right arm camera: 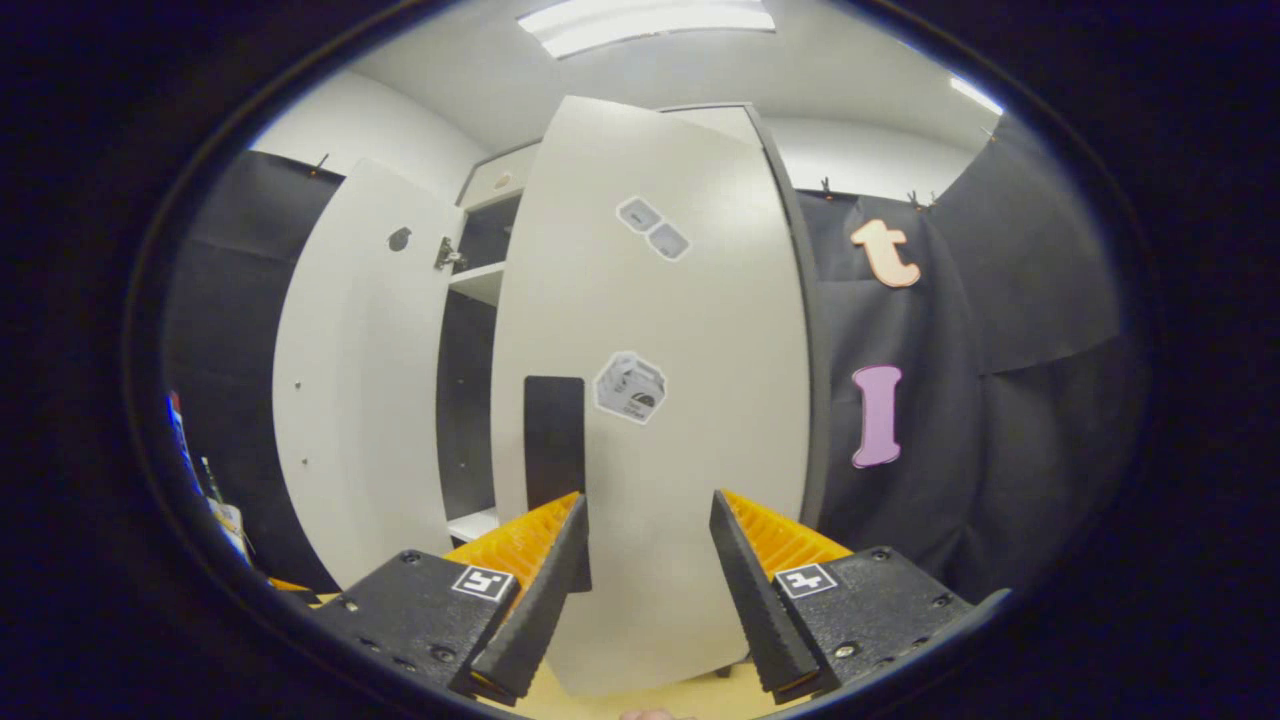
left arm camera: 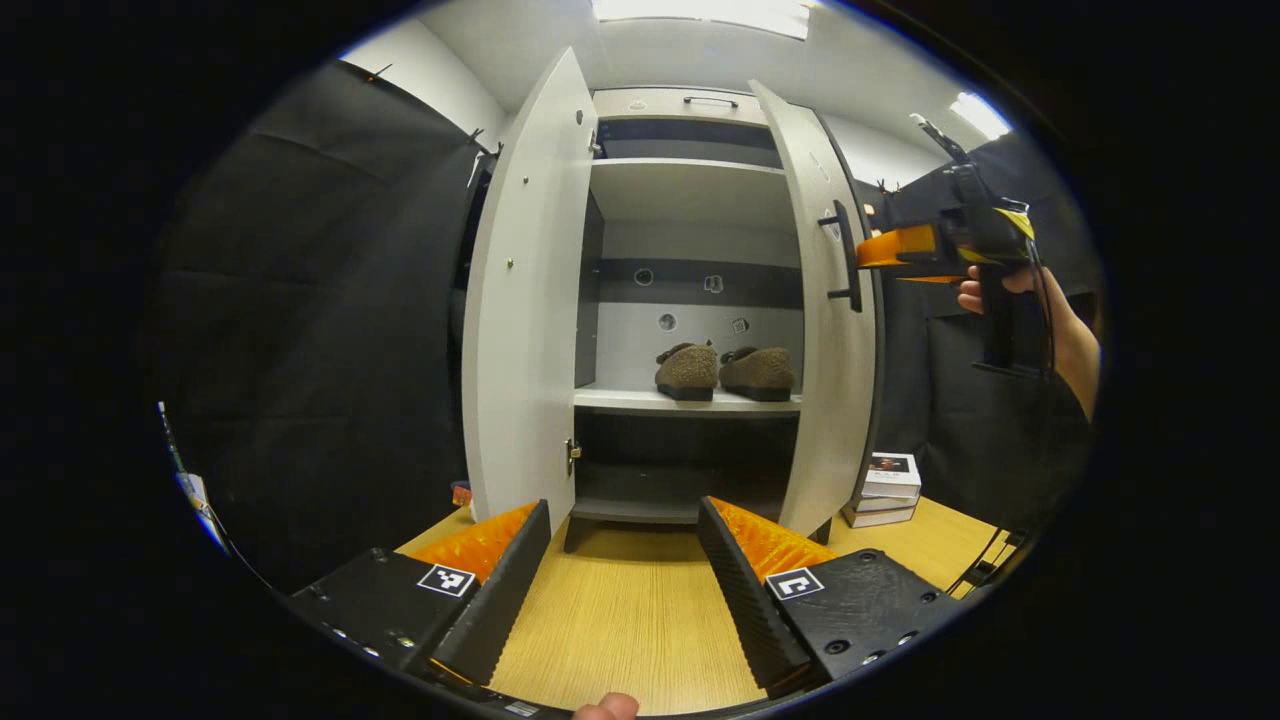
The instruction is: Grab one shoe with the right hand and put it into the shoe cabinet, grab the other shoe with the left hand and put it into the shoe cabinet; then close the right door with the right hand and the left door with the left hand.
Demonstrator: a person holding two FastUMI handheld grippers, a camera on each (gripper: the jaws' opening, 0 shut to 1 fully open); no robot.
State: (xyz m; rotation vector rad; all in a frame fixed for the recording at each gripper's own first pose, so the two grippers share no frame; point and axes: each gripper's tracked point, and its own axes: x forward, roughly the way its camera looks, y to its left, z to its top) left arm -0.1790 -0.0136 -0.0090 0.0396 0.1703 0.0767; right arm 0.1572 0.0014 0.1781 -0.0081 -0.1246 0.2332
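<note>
both brown fuzzy shoes [left arm camera: 725, 371] sit on the shelf; the spread right gripper [right arm camera: 648, 575] nears the white right door [right arm camera: 660, 400] to push it shut, while the left gripper [left arm camera: 623, 580] waits, spread.

The left claw [left arm camera: 622, 585] is held low and level in the left gripper view, its 2 fingers [left arm camera: 500, 590] spread wide apart with nothing gripped between them. A fingertip [left arm camera: 606, 707] of the holding hand is seen at the bottom edge.

The right claw [right arm camera: 646, 580] is likewise held with its 2 fingers [right arm camera: 745, 590] parted and nothing clamped between them. In the left gripper view the right claw is seen farther off at the upper right, raised high, gripped at its handle by a hand [left arm camera: 1010, 295], with the forearm [left arm camera: 1075, 350] angled down behind it.
</note>
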